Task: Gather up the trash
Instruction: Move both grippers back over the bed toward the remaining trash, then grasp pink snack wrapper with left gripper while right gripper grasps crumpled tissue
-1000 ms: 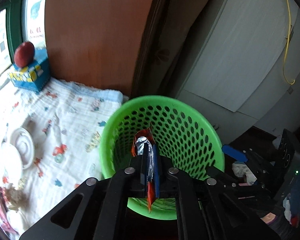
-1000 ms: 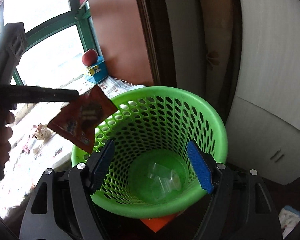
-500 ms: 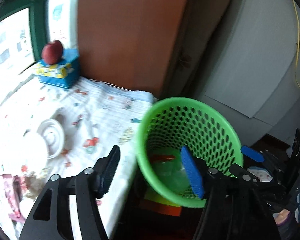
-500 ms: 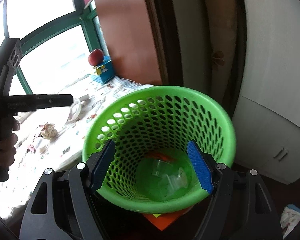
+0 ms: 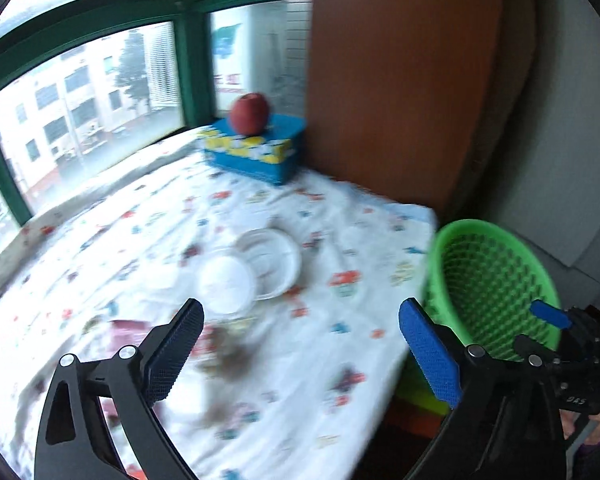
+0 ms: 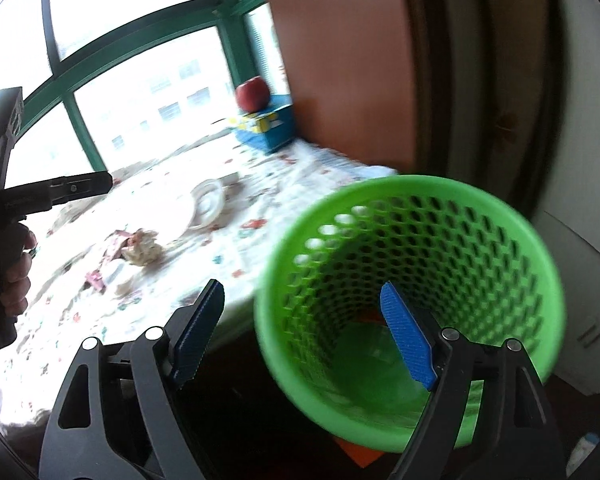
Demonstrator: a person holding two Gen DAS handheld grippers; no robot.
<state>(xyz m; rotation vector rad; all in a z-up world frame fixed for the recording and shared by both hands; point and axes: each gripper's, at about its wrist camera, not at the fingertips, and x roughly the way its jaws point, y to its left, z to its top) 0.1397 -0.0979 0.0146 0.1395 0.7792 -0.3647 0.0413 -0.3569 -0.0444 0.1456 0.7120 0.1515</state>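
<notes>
While the left-wrist view is smeared by motion, its main contents are legible. The left gripper [image 5: 300,344] stands wide apart and holds nothing. Beyond it, at 12 o'clock, lie a crumpled brownish wad of paper trash [image 5: 228,354] and, at 10 o'clock from that wad, a flat pink wrapper [image 5: 126,334], both on the white cloth with small coloured prints [image 5: 340,240]. Further along the 12 o'clock line sit two round white plastic lids [image 5: 260,268], overlapping. The perforated green plastic waste basket [image 5: 496,280] stands off the cloth's edge at 3 o'clock. A red apple [image 5: 250,113] rests on a blue and yellow carton [image 5: 256,152] at the far end; its printing is too blurred to read. The only legible writing is "BAS" on the other tool's body at lower right.

In the right-wrist view, the right gripper [image 6: 304,340] is likewise spread wide and empty, its right finger over the basket's mouth. The wad and wrappers lie at 10 o'clock.

Judgement: the wad and wrapper look light, soft and crushable. The wad is best pinched across its bulk, the wrapper by a raised edge. The lids appear thin, slick and springy; an exposed rim is the likely hold.
</notes>
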